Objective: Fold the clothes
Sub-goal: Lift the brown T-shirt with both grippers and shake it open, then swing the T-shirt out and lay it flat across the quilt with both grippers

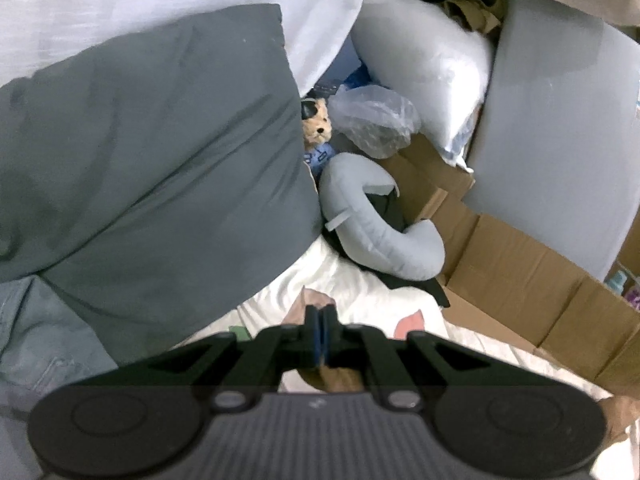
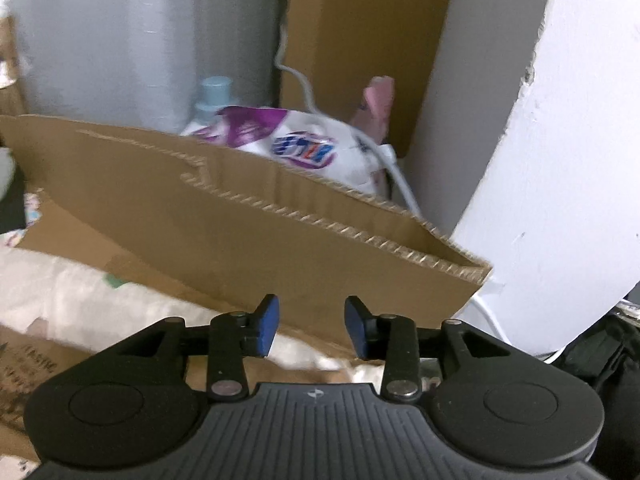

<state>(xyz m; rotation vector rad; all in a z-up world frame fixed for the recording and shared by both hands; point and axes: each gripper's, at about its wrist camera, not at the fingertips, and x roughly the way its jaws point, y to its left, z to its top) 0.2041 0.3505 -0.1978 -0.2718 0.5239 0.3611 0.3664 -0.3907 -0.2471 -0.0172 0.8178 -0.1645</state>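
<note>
In the left wrist view my left gripper (image 1: 320, 312) is shut on a fold of tan cloth (image 1: 314, 299). More of that cloth shows under the fingers (image 1: 340, 380), above a white patterned bed sheet (image 1: 360, 296). A grey denim garment (image 1: 40, 344) lies at the lower left. In the right wrist view my right gripper (image 2: 312, 310) is open with nothing between its blue pads (image 2: 267, 326). It hovers over the white sheet (image 2: 100, 304), close to a cardboard flap (image 2: 240, 216).
A large dark grey pillow (image 1: 152, 152) fills the left. Beside it are a grey neck pillow (image 1: 360, 216), a teddy toy (image 1: 318, 124), a plastic bag (image 1: 372, 116) and an open cardboard box (image 1: 500, 264). Behind the flap are a detergent bag (image 2: 304, 144), a white cable (image 2: 394, 168) and a white wall (image 2: 540, 160).
</note>
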